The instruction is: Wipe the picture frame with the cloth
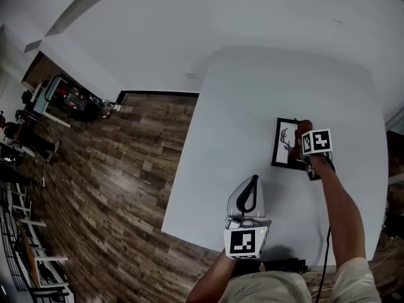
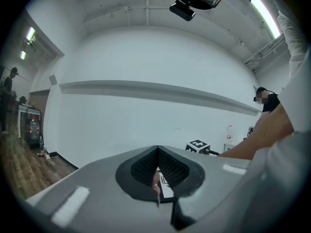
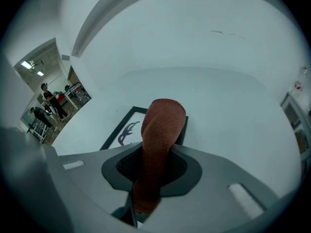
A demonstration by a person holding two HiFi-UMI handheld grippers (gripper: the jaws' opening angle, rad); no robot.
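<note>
Right gripper pinches a rust-red knitted cloth over the black rectangular picture frame's right edge, mid-right; closed left gripper sits farther.

Floor: wood planks in mixed brown tones. Wall: plain white, with a black baseboard along its foot and a horizontal ledge running across higher up. A white table with a matte top is set close to the wall. Ceiling: long strip lights, lit. At the far side of the room are a rack of equipment and white frame furniture (chairs or racks, too small to tell).
</note>
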